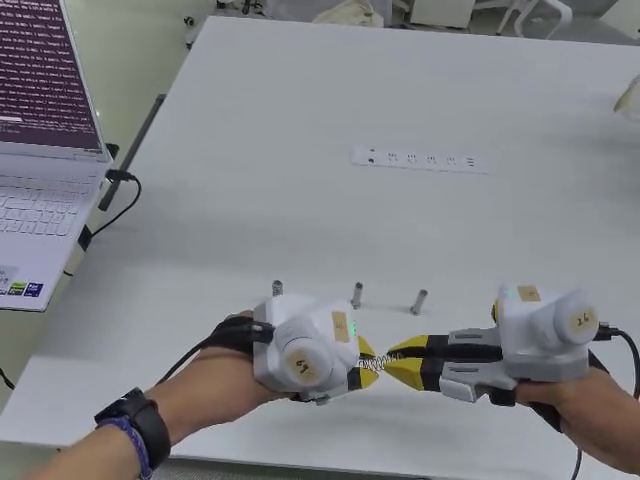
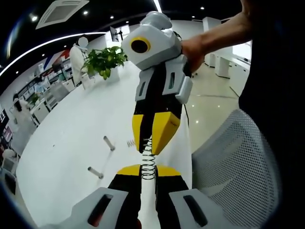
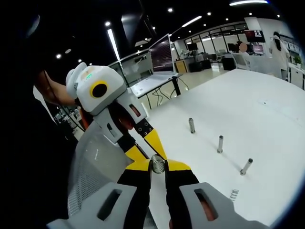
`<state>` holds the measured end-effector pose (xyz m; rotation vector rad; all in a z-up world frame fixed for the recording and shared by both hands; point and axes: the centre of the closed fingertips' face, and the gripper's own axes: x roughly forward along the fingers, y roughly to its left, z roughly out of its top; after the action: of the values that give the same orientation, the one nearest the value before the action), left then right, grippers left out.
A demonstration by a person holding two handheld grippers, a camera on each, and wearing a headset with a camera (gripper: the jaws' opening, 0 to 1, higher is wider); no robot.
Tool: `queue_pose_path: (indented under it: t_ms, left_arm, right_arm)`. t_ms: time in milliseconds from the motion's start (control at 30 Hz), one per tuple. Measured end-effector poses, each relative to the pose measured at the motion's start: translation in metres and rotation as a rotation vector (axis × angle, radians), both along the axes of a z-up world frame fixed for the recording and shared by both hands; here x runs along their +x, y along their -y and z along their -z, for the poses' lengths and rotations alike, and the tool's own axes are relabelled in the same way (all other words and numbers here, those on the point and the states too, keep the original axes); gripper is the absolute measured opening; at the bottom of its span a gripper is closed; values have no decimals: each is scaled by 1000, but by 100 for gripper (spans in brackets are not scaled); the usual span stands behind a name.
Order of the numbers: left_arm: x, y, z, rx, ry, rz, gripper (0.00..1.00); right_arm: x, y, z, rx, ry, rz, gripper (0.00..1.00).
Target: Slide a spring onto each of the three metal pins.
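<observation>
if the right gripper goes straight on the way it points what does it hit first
The left gripper: its yellow jaw tips sit just ahead of the right gripper, facing it, with the spring spanning the short gap between them.

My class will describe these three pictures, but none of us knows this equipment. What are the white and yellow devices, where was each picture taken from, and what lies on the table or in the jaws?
There is no robot here: a person holds a two-jaw gripper in each hand. The head view comes from a camera on the person's headset, looking down at the white table. The two round pictures come from a camera on each gripper, looking along its own yellow-tipped jaws. On the table stand three metal pins, all bare, a spare spring lies near them, and a power strip sits farther back. A laptop is off to the left. The left gripper and the right gripper meet tip to tip, and both appear to pinch one small spring between them.
</observation>
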<state>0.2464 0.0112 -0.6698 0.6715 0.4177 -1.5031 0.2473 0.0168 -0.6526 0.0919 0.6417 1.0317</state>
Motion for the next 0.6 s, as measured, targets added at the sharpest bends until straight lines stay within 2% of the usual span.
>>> queue_pose_path:
  t_ms: [133, 267, 600]
  left_arm:
    - [0, 1, 0, -2, -1, 3, 2]
    - [-2, 4, -2, -14, -7, 6, 2]
    - [5, 16, -22, -105, -47, -26, 2]
  right_arm:
    - [-1, 1, 0, -12, 4, -4, 8]
    - [-2, 2, -3, -59, 19, -44, 8]
    - [4, 8, -25, -199, 99, -159, 8]
